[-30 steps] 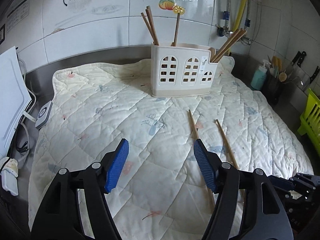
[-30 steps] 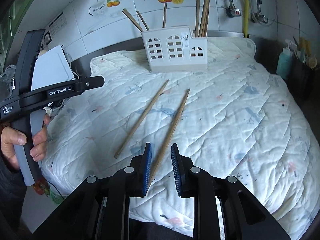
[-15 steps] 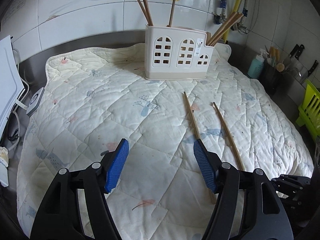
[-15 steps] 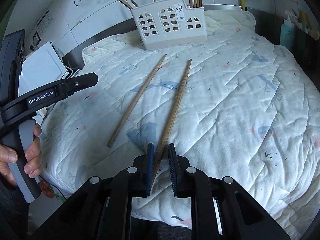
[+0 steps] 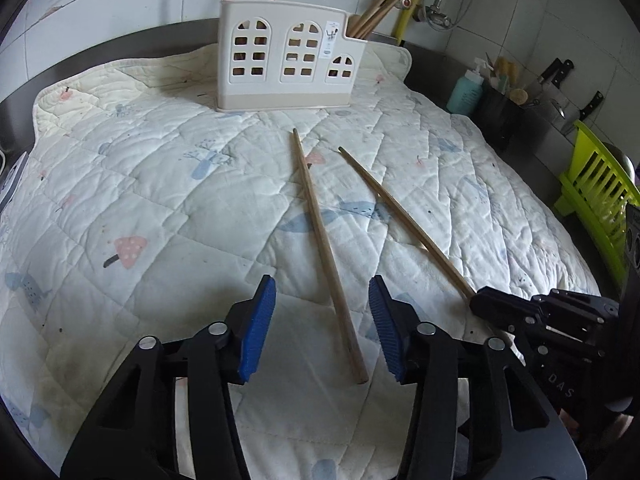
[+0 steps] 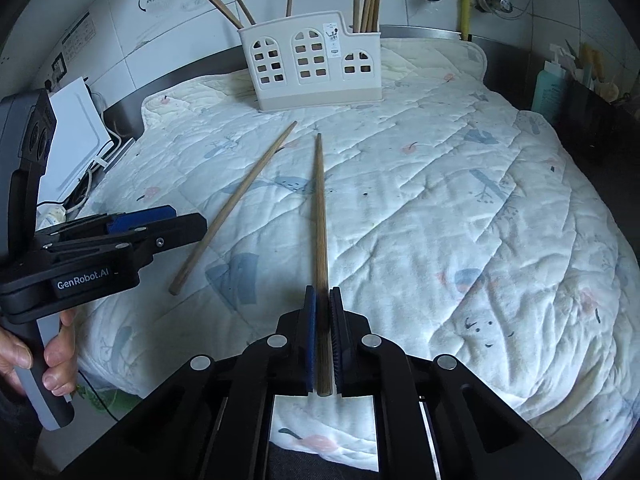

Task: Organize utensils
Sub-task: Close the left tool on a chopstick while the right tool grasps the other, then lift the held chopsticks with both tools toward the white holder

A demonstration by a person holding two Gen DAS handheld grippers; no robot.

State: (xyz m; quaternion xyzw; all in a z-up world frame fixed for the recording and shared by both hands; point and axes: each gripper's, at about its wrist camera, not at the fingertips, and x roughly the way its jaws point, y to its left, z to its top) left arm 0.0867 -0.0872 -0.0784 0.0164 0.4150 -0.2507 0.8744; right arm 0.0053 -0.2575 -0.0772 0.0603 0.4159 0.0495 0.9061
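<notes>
Two wooden chopsticks lie on a quilted mat (image 5: 140,184). My right gripper (image 6: 323,300) is shut on the near end of the right chopstick (image 6: 319,208), which also shows in the left wrist view (image 5: 400,216). My left gripper (image 5: 322,308) is open, its blue pads either side of the thick end of the left chopstick (image 5: 324,248), not touching it; that chopstick also shows in the right wrist view (image 6: 236,204). A white utensil holder (image 5: 290,60) with arched holes stands at the back of the mat, holding several chopsticks; it shows too in the right wrist view (image 6: 312,64).
A teal bottle (image 5: 464,92) and a dark caddy with tools (image 5: 504,116) stand at the right. A green dish rack (image 5: 596,188) is at the far right. Knives (image 5: 560,76) hang on the tiled wall. A white board (image 6: 76,136) and cables lie left of the mat.
My right gripper has closed on the right chopstick's end. My left gripper has moved forward and right, narrowing a little, so its pads now straddle the left chopstick's thick end.
</notes>
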